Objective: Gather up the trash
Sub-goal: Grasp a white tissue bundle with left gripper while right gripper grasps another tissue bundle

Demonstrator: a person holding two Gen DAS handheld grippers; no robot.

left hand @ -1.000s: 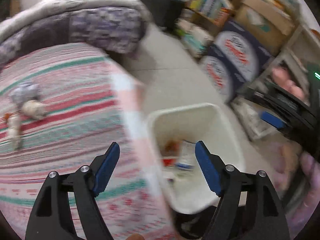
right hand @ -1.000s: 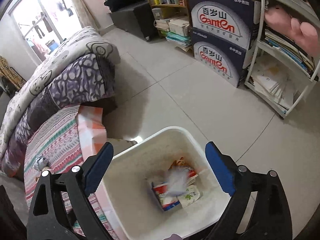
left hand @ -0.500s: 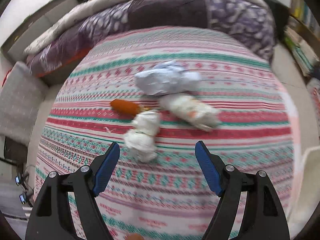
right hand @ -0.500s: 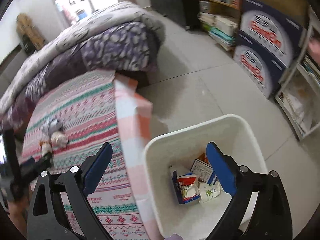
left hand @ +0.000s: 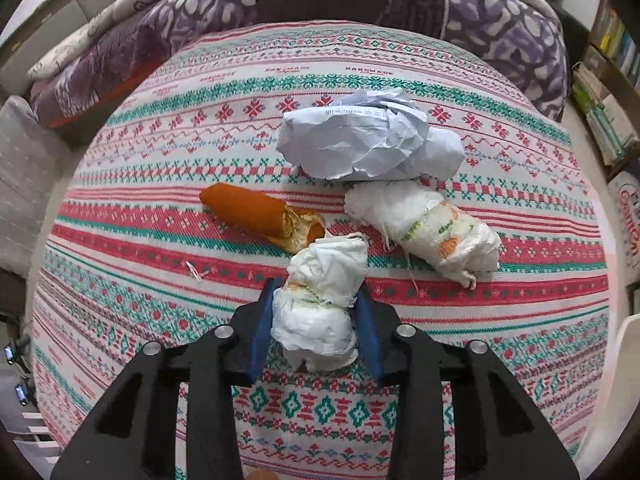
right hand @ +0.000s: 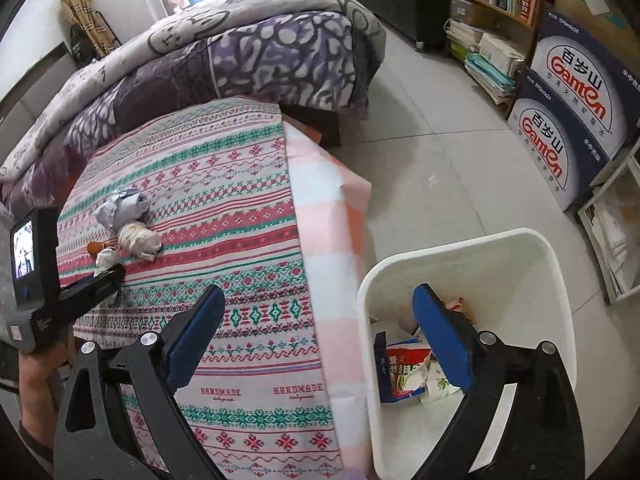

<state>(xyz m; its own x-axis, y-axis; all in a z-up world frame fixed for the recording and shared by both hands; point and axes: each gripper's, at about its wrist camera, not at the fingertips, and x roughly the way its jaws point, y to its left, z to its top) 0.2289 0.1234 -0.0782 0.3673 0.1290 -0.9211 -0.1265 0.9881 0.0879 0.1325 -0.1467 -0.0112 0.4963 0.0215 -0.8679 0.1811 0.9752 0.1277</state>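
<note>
Squeezing a white tissue wad (left hand: 320, 304), the left tool (left hand: 316, 320) sits low in the middle of the left view. Its two blue pads press on the wad from both sides, so it is closed on the wad. The wad's long side runs up and down the frame, in line with the tool. It lies on the striped bed cover (left hand: 160, 184). Just above it lie an orange peel (left hand: 260, 212), a printed tissue roll (left hand: 428, 228) and a crumpled paper ball (left hand: 368, 140).

The white bin (right hand: 516, 264) stands on the floor at the lower right of the right view, beside the bed. So the wad must go to the right, off the bed edge. I think it is soft and may slip. The right tool (right hand: 316, 340) is wide open and holds nothing
</note>
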